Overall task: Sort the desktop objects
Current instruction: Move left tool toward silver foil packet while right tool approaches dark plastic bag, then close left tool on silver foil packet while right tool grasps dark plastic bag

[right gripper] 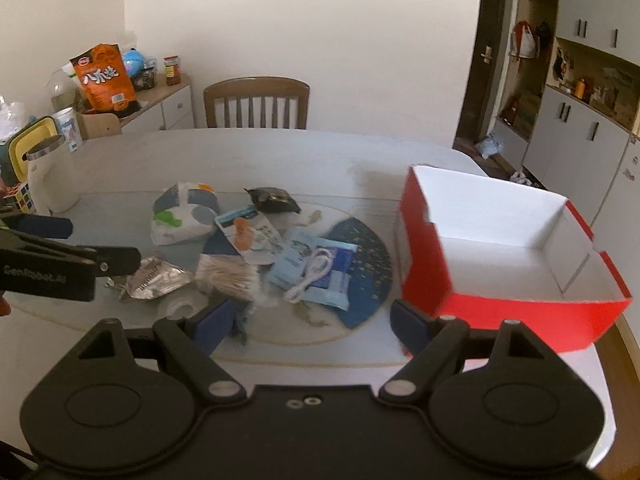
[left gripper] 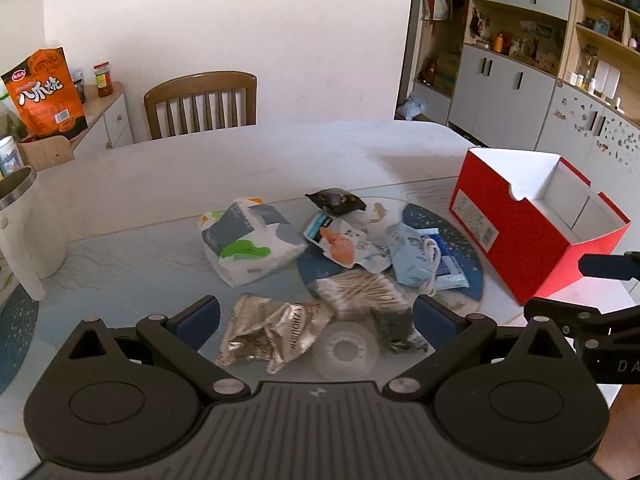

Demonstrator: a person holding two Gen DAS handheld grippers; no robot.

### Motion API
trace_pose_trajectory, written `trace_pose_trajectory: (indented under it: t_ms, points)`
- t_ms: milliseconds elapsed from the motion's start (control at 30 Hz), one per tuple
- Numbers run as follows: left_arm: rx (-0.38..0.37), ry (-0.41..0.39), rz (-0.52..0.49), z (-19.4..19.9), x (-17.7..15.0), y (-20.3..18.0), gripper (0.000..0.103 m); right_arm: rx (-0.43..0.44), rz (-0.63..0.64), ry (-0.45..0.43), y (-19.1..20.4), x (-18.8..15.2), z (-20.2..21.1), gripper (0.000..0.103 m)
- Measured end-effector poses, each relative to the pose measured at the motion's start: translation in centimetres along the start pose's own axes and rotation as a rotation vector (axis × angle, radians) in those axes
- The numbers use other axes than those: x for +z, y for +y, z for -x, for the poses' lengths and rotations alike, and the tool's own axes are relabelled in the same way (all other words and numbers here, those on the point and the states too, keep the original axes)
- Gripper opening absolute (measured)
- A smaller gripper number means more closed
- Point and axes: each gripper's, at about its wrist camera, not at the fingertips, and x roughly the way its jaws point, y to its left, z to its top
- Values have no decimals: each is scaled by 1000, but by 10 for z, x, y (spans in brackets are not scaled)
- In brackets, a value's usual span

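Observation:
A heap of small items lies on the grey table mat: a white and green tissue pack (left gripper: pixel 248 240) (right gripper: pixel 180 220), a black snack packet (left gripper: pixel 336 200) (right gripper: pixel 272 200), light blue mask packs (left gripper: pixel 416 256) (right gripper: pixel 332 280) with a white cable (right gripper: pixel 312 272) on them, a bag of cotton swabs (left gripper: pixel 360 292) (right gripper: pixel 228 276), a crumpled silver foil wrapper (left gripper: pixel 272 328) (right gripper: pixel 156 280) and a clear tape roll (left gripper: pixel 348 348). An empty red box (left gripper: pixel 532 240) (right gripper: pixel 416 240) stands to their right. My left gripper (left gripper: pixel 316 320) (right gripper: pixel 80 242) hangs open above the foil and swabs. My right gripper (right gripper: pixel 312 320) (left gripper: pixel 588 288) is open beside the box, holding nothing.
A white jug (left gripper: pixel 20 232) (right gripper: pixel 52 180) stands at the table's left, with a Rubik's cube (right gripper: pixel 18 196) near it. A wooden chair (left gripper: pixel 200 104) (right gripper: pixel 256 104) sits behind the table. A side cabinet with an orange snack bag (left gripper: pixel 44 92) is far left.

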Motion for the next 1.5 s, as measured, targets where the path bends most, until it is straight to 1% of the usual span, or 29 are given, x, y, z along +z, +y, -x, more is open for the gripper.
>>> trace_pose_trajectory:
  t_ms: [133, 233, 467, 667, 767, 833, 1100, 1167, 1200, 1300, 1433, 1500]
  points:
    - [0, 7, 10, -10, -3, 16, 103, 14, 10, -10, 15, 3, -11, 85]
    - [-1, 16, 13, -20, -6, 27, 103, -14, 0, -8, 22, 4, -22, 85]
    - [-16, 33, 12, -40, -14, 41, 103, -5, -19, 31, 35, 3, -47, 85]
    - [-31, 48, -14, -60, -19, 44, 103, -25, -5, 63, 43, -3, -65, 84]
    - [-32, 55, -16, -71, -20, 48, 103, -24, -16, 83, 42, -6, -75, 78]
    - [-36, 63, -11, -78, -20, 50, 103, -27, -11, 102, 44, -8, -83, 71]
    - [-59, 87, -15, -94, -22, 52, 102, -18, -11, 134, 52, -10, -97, 70]
    - [-66, 93, -12, -96, -23, 51, 102, -12, -6, 142, 53, -10, -99, 65]
    - [-69, 95, -10, -97, -23, 52, 102, -10, -4, 147, 53, -10, -101, 60]
    - [-85, 104, -5, -99, -23, 52, 98, -9, -5, 155, 54, -10, -103, 59]
    - [-95, 116, -5, -102, -24, 50, 91, -5, -5, 165, 55, -10, -107, 49]
    - [-97, 124, -8, -103, -24, 49, 89, -5, -3, 167, 55, -10, -107, 48]
